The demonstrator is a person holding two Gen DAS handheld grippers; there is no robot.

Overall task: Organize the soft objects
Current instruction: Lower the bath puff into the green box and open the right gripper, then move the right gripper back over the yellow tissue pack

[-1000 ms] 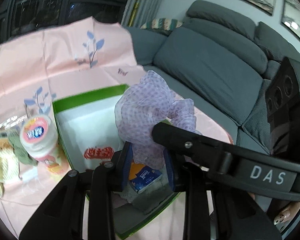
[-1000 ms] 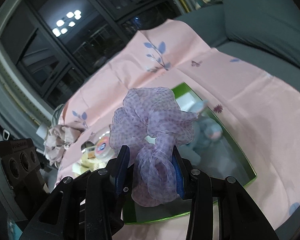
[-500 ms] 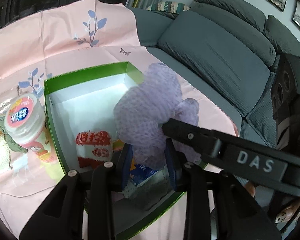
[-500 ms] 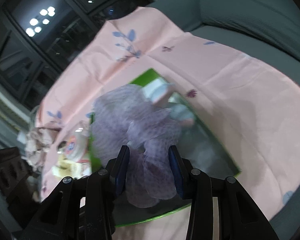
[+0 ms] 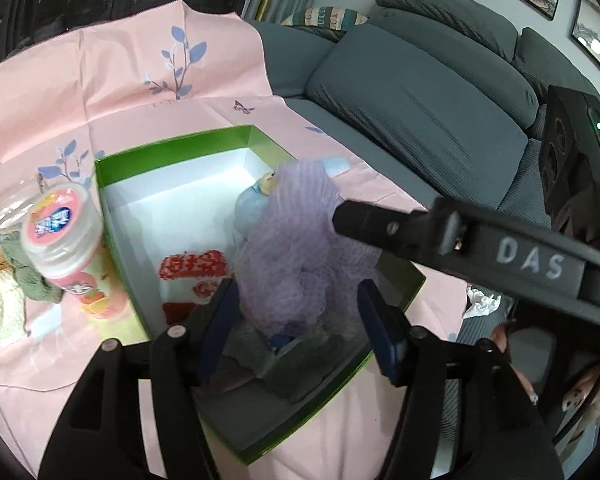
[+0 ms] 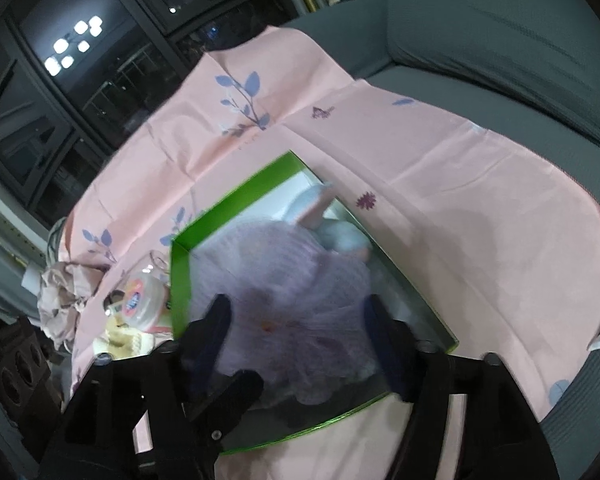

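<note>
Lilac scrunchie (image 5: 296, 248) released into green box (image 5: 172, 148); both claws, left (image 5: 300, 328) and right (image 6: 300, 340), now spread wide. Placement likely complete.

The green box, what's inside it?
Inside the green box: a purple mesh scrunchie, a blue plush toy, a red-and-white item and grey cloth. Anything beneath the scrunchie is hidden.
</note>
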